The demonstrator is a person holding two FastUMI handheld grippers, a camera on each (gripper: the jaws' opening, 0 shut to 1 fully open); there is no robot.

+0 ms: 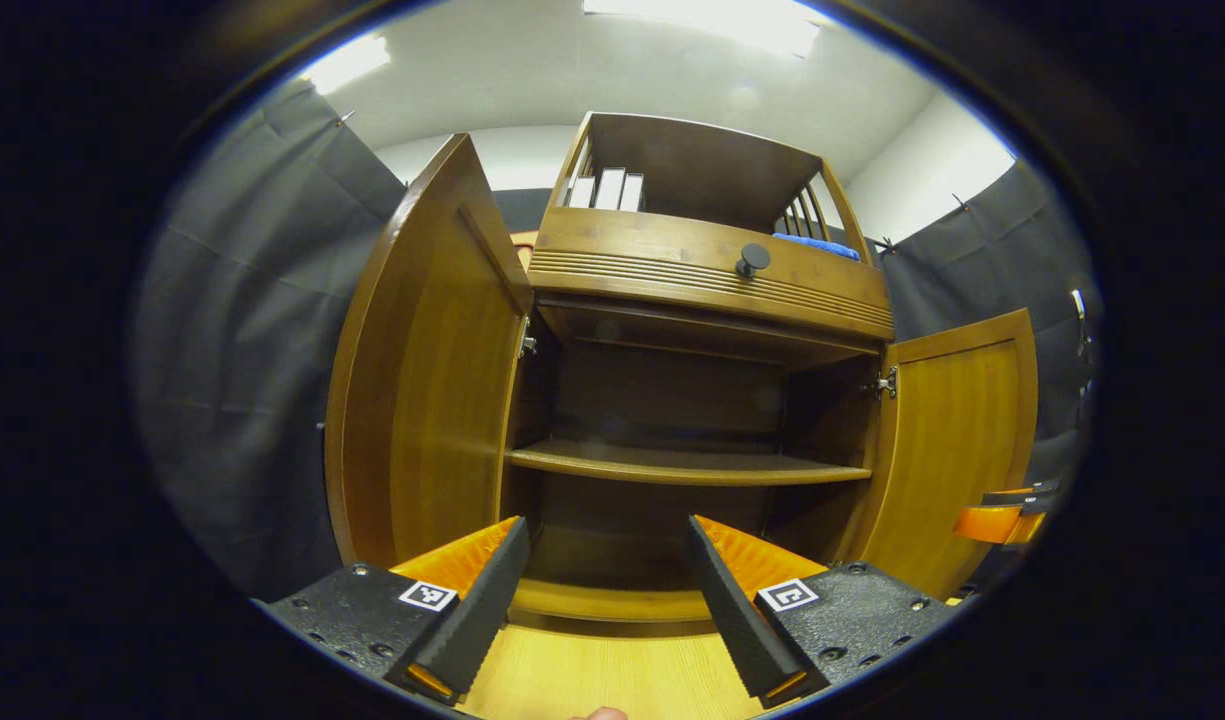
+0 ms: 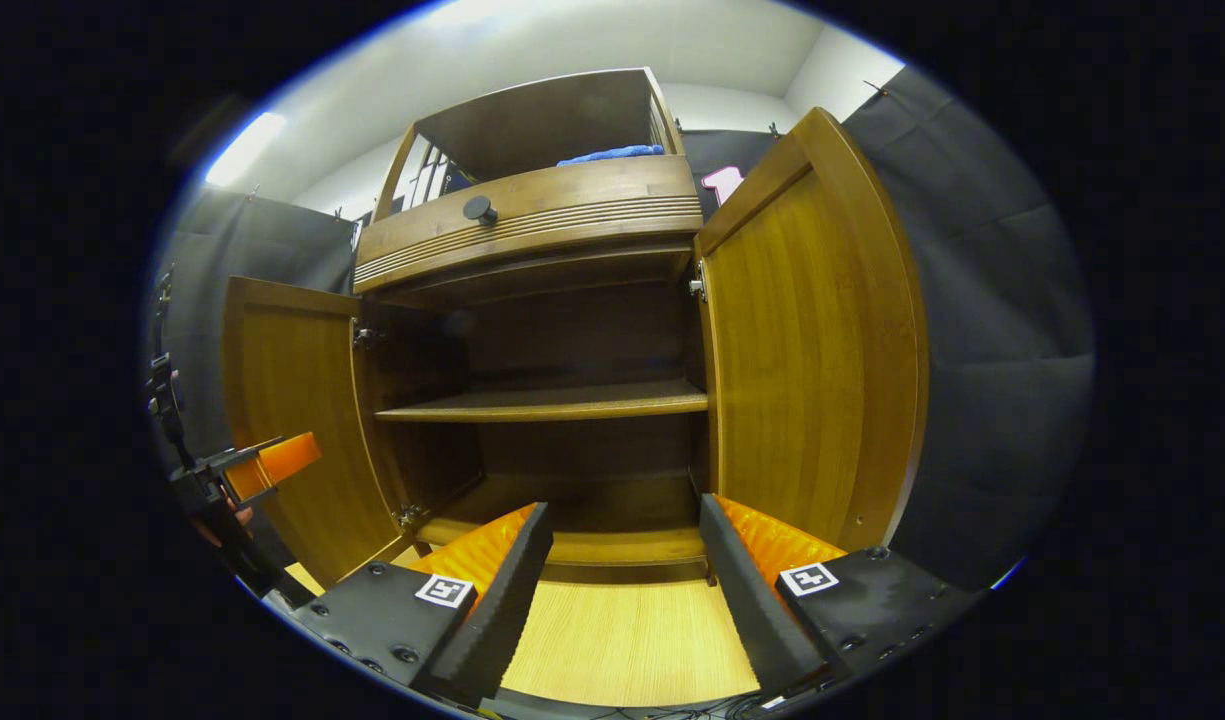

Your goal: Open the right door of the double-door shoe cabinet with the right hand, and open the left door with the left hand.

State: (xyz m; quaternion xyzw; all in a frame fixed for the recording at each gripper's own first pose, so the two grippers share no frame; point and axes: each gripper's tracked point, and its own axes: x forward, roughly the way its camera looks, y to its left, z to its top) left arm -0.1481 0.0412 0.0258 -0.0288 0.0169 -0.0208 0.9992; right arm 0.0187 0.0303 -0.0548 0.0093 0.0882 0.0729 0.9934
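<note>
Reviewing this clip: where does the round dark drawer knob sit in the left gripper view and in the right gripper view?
Left gripper view: the drawer knob sits right of centre, upper part, on the drawer front above the open cabinet.
Right gripper view: the knob sits left of centre, upper part.
Shared landmark: the inner shelf below the drawer.

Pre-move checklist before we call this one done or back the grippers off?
1. Left door swung open: ok.
2. Right door swung open: ok.
3. Left gripper open, holding nothing: ok.
4. Right gripper open, holding nothing: ok.
5. Both grippers back from the doors, nothing between the fingers: ok.
6. Doors at full hinge travel: cannot tell.
</note>
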